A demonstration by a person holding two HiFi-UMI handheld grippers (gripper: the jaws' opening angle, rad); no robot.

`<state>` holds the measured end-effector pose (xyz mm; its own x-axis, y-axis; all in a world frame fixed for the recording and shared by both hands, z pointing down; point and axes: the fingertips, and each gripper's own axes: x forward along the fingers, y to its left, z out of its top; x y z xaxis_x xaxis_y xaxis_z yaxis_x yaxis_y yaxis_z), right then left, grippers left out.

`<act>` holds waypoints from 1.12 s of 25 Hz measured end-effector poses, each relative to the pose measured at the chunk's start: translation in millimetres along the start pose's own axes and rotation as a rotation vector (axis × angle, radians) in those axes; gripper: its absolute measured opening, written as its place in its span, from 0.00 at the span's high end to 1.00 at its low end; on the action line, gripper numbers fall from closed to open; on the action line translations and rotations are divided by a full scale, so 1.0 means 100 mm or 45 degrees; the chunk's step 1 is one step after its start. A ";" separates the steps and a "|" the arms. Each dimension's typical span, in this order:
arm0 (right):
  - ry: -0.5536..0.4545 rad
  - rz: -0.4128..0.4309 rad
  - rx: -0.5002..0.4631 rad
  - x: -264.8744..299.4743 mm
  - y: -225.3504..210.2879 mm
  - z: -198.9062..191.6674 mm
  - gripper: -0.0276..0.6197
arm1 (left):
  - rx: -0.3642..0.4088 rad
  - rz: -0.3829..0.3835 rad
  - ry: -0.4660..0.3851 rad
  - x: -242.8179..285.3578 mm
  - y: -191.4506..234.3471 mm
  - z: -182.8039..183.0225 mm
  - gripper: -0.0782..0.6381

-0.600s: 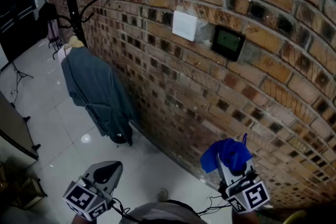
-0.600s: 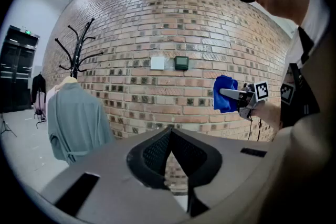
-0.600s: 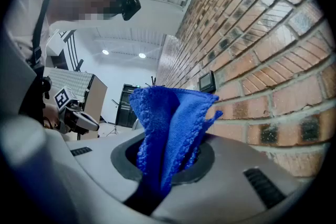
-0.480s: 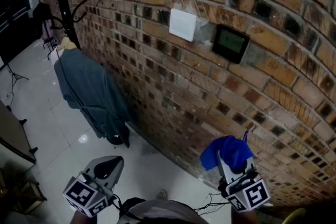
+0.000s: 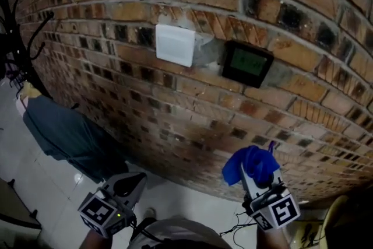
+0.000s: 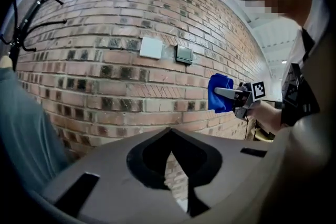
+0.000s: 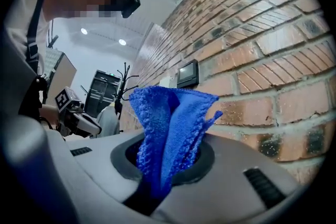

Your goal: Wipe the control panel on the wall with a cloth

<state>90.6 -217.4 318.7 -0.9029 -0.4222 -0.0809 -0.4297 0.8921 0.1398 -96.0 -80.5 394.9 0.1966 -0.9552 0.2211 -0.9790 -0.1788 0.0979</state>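
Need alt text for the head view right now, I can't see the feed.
The right gripper holds a bunched blue cloth up below a dark control panel on a brick wall, not touching it. A white plate sits left of the panel; the left gripper is low, empty.

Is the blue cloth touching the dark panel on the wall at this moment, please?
No, the blue cloth, held in the right gripper, sits well below the panel, with bare brick wall between them.

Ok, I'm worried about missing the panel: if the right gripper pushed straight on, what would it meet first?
Probably the brick wall just below the control panel, its cloth touching first; depth is unclear.
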 end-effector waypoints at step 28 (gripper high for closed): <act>0.447 -0.616 -1.842 1.32 -0.16 1.73 0.82 | 0.154 -0.569 0.044 0.50 0.32 0.12 0.90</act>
<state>-19.6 -260.1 134.8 -0.5496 -0.8111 -0.2001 -0.1299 -0.1536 0.9795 -118.3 -136.9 398.0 0.6007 -0.7701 0.2150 -0.7965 -0.5996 0.0778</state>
